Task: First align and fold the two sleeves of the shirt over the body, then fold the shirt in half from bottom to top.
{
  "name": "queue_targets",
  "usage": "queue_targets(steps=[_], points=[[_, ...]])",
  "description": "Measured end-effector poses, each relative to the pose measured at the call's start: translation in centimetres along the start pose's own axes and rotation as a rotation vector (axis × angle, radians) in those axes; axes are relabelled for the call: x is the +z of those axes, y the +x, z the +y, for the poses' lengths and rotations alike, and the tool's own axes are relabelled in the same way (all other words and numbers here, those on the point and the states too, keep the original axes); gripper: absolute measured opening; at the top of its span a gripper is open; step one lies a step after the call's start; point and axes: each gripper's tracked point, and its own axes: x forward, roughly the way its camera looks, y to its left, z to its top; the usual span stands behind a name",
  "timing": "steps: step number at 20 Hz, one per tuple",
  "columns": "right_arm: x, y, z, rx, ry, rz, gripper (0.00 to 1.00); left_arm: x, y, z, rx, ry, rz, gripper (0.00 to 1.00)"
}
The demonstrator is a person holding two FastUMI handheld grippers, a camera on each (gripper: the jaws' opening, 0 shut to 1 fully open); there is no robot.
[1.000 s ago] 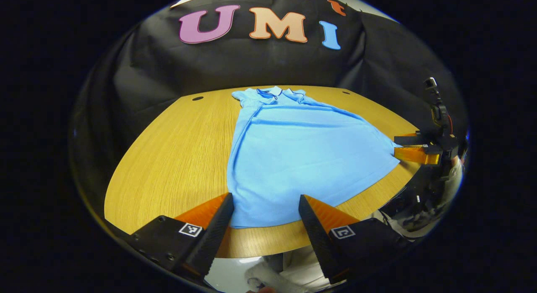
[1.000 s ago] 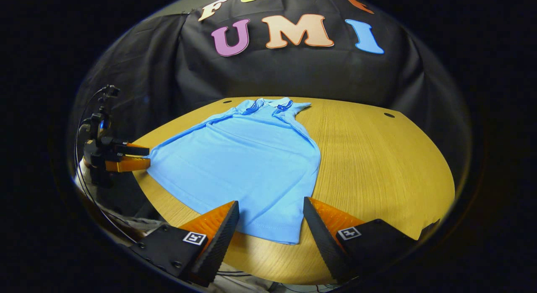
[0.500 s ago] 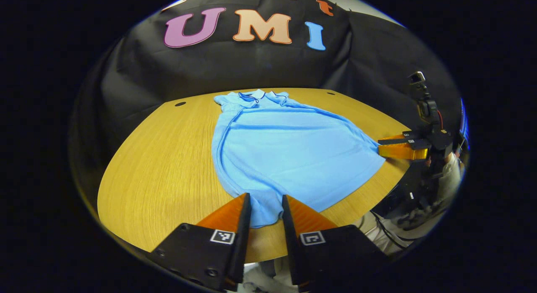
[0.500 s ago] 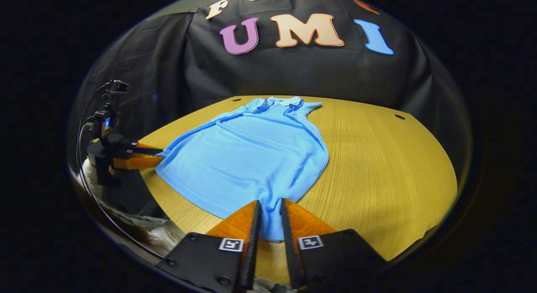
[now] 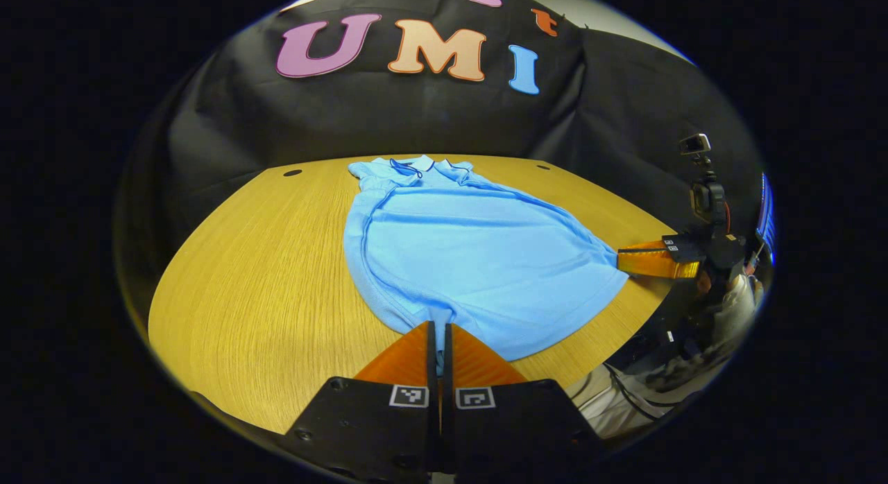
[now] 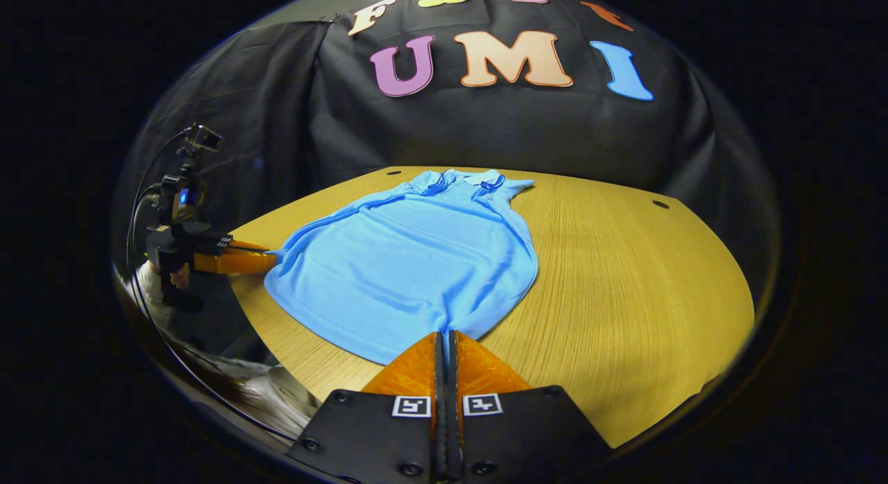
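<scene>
A light blue polo shirt [image 5: 472, 255] lies on the round wooden table [image 5: 263, 283], collar at the far side, both sleeves folded in over the body. My left gripper [image 5: 438, 331] is shut on the shirt's near left hem corner, cloth pinched between its fingers. In the right gripper view the shirt [image 6: 416, 262] spreads ahead, and my right gripper [image 6: 445, 340] is shut on the near right hem corner. Each gripper also appears in the other's view: the right gripper [image 5: 624, 260] at the far right, the left gripper [image 6: 270, 261] at the far left, both holding the hem.
Bare wood [image 6: 624, 283] stretches to the shirt's right, with small dark holes [image 6: 661, 204] near the table's back edge. The black cloth wall [image 5: 416, 116] stands close behind the table. A person's hand and cables [image 5: 701, 331] sit past the near edge.
Both grippers went from wide open around the hem corners to fully shut on them. The hem has bunched at each pinch and the lower shirt wrinkles slightly.
</scene>
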Motion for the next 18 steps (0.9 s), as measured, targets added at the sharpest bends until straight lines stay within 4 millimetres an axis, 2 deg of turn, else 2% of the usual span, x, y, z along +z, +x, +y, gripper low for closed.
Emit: queue_targets(steps=[6, 9, 14, 17, 18], points=[[4.1, -0.3, -0.7, -0.033, -0.032, -0.081, 0.02, 4.4, 0.2, 0.1, -0.02, -0.02, -0.105, 0.0], [7.0, 0.2, -1.4, -0.053, -0.063, -0.117, 0.03, 7.0, 1.1, 0.7, -0.027, -0.04, -0.147, 0.0], [12.4, 2.3, -3.1, -0.072, -0.09, -0.144, 0.02, 11.8, 3.3, 2.2, -0.025, -0.05, -0.194, 0.0], [15.3, 4.6, -4.0, -0.063, -0.072, -0.139, 0.0, 14.9, 5.1, 3.5, -0.026, -0.067, -0.216, 0.0], [16.3, 5.4, -4.6, -0.07, -0.076, -0.136, 0.02, 16.0, 5.8, 4.2, -0.024, -0.073, -0.223, 0.0]])
